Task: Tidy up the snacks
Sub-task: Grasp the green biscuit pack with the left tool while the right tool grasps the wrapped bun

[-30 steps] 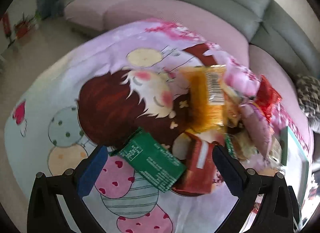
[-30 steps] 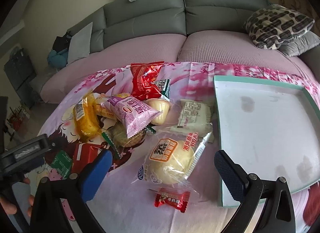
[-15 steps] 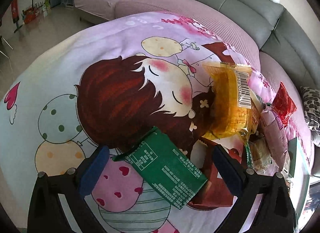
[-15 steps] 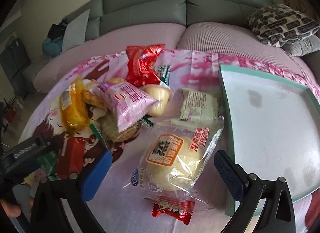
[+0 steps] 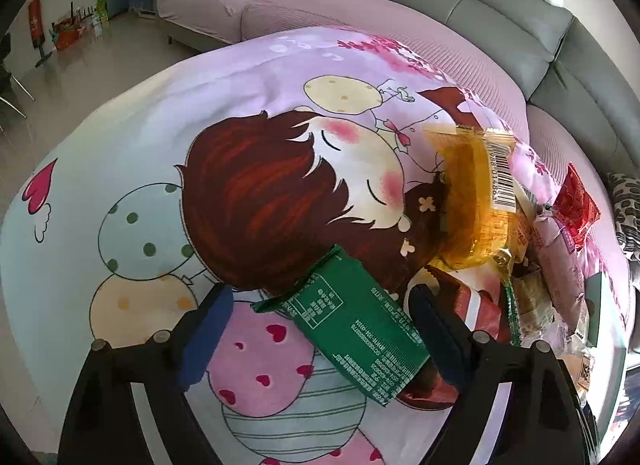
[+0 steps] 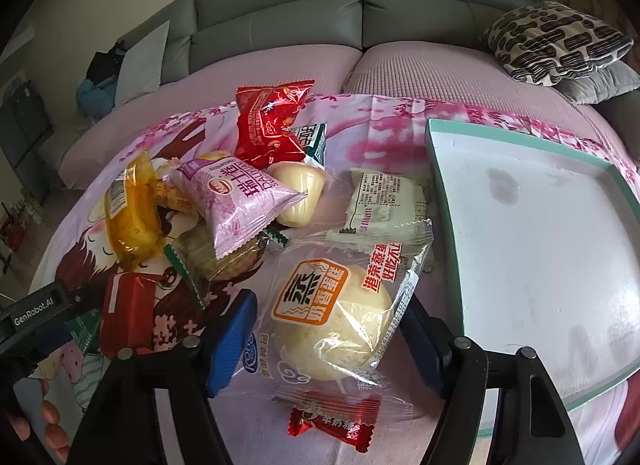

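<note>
The right gripper point(image 6: 328, 339) is closing around the clear-wrapped round steamed bun point(image 6: 340, 329), near the cartoon-print cloth's point(image 5: 132, 137) front edge; its pads are not yet pressing. The left gripper point(image 5: 320, 329) is likewise closing around the flat green foil packet point(image 5: 352, 333). Squeeze gently, gripping the wrappers' middles. Beyond, the empty teal-rimmed white tray point(image 6: 436, 169) is waiting by the right edge.

Both hand-held grippers point(image 5: 320, 321) point(image 6: 328, 333) closing, unclamped
</note>
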### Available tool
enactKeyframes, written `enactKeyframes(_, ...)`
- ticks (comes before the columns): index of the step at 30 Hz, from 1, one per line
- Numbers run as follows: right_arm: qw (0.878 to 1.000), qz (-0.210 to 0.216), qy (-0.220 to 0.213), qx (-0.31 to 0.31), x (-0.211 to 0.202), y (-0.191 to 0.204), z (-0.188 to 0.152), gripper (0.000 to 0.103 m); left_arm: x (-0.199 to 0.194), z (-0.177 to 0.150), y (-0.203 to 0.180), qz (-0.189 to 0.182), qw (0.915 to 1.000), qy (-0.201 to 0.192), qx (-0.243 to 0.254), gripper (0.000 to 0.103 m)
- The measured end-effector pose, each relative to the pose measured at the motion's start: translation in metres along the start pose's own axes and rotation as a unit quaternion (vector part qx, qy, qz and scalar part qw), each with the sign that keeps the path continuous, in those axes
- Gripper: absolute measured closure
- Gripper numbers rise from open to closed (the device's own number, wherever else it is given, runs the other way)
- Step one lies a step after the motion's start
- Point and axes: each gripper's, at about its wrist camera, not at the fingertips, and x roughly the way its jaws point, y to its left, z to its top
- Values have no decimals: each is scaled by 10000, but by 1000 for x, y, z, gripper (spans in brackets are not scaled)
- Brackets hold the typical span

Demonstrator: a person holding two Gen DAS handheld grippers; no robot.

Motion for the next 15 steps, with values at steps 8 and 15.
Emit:
enactKeyframes(8,10000,-14,-16,-41,-2,1,-2,28,1,-5,-11,300,9991,-35,302,13)
enactKeyframes(15,9999,69,-109,23,-5,-2,-3,41,-3,-8,-21,97,9986,-98,515,39)
